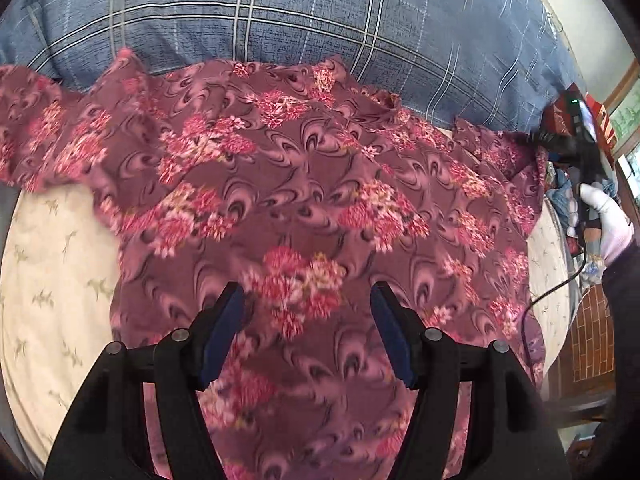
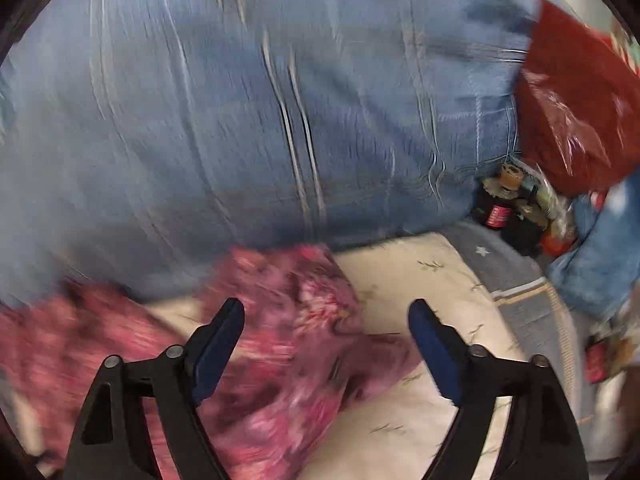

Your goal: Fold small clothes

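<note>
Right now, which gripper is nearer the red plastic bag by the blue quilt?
Right. The right gripper hangs open over the floral garment's edge, with the red plastic bag up to its right. The left gripper is open over the garment's middle, farther away.

Maroon garment with pink flowers, blue plaid quilt, cream sheet

Garment on sheet, before quilt

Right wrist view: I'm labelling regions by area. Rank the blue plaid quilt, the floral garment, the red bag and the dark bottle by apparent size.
1. Blue plaid quilt
2. Floral garment, near the lens, so enlarged
3. Red bag
4. Dark bottle
</note>
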Demonstrator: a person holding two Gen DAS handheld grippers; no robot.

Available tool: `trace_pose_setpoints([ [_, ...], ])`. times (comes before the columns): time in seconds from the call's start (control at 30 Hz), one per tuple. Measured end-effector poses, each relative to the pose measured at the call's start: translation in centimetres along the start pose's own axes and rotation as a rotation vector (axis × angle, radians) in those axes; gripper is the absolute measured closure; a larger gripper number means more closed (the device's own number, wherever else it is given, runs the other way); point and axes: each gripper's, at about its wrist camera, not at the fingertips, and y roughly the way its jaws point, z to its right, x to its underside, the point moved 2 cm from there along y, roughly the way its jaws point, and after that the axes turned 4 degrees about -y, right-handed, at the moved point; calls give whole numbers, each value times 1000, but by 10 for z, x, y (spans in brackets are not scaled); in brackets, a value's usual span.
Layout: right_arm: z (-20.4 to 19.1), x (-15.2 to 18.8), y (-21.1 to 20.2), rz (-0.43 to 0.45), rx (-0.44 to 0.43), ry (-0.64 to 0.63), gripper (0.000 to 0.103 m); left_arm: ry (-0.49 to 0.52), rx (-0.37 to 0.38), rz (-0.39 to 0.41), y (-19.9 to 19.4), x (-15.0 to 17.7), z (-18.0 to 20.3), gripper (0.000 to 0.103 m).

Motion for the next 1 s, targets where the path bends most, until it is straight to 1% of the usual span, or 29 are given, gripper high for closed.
trace_pose_setpoints([
  [0.03, 0, 8, 7, -26, 17, -38, 88, 7, -7, 1, -1, -3, -2, 39],
  [0.07, 6, 15, 9, -37, 2, -43, 94, 13, -14, 3, -1, -5, -3, 39],
  [0.13, 33, 31, -6, 32, -46, 22, 95, 9, -31, 11, 0, -11, -11, 39],
  [0.17, 57, 45, -18, 81, -77, 98, 95, 0, -34, 10, 0, -13, -15, 39],
  [0.23, 95, 70, -27, 124, -128, 239, 95, -39, -33, 7, 2, -15, -28, 39],
  [0.27, 120, 94, -22, 109, -155, 338, 95, -57, -29, 5, 4, -15, -32, 39],
  [0.33, 144, 129, -1, 34, -217, 445, 91, -99, -10, -2, 11, -12, -40, 39],
  [0.37, 154, 147, 10, -17, -228, 491, 87, -114, 0, -4, 14, -9, -43, 38],
  [0.4, 162, 163, 13, -26, -251, 539, 77, -114, 0, 7, 16, -7, -44, 37],
  [0.43, 172, 175, 6, 16, -296, 597, 76, -81, -16, 32, 14, -4, -40, 35],
  [0.47, 179, 180, -2, 47, -301, 629, 67, -47, -32, 39, 15, -2, -35, 34],
  [0.5, 184, 181, -13, 81, -273, 646, 59, -17, -50, 44, 15, 0, -31, 33],
  [0.57, 188, 172, -31, 152, -246, 632, 59, 28, -82, 68, 18, 3, -24, 28],
  [0.63, 186, 145, -49, 222, -241, 568, 53, 56, -96, 81, 20, 5, -19, 22],
  [0.67, 183, 133, -50, 228, -249, 537, 38, 66, -100, 84, 20, 6, -16, 21],
  [0.7, 175, 116, -50, 217, -251, 484, 22, 77, -106, 84, 21, 7, -15, 20],
  [0.73, 168, 101, -46, 193, -248, 437, 17, 91, -115, 88, 23, 4, -14, 20],
  [0.77, 156, 84, -37, 155, -236, 376, 18, 98, -118, 90, 23, 4, -13, 19],
  [0.83, 141, 63, -13, 84, -236, 313, 18, 106, -119, 93, 23, 5, -13, 18],
  [0.87, 133, 59, -5, 57, -234, 299, 18, 107, -117, 93, 24, 6, -14, 18],
  [0.93, 116, 53, 17, -33, -235, 251, 18, 107, -111, 94, 22, 6, -15, 17],
  [0.97, 105, 52, 30, -84, -221, 210, 18, 108, -110, 94, 22, 6, -15, 17],
  [1.0, 96, 53, 36, -114, -196, 171, 22, 110, -110, 95, 22, 6, -15, 17],
])
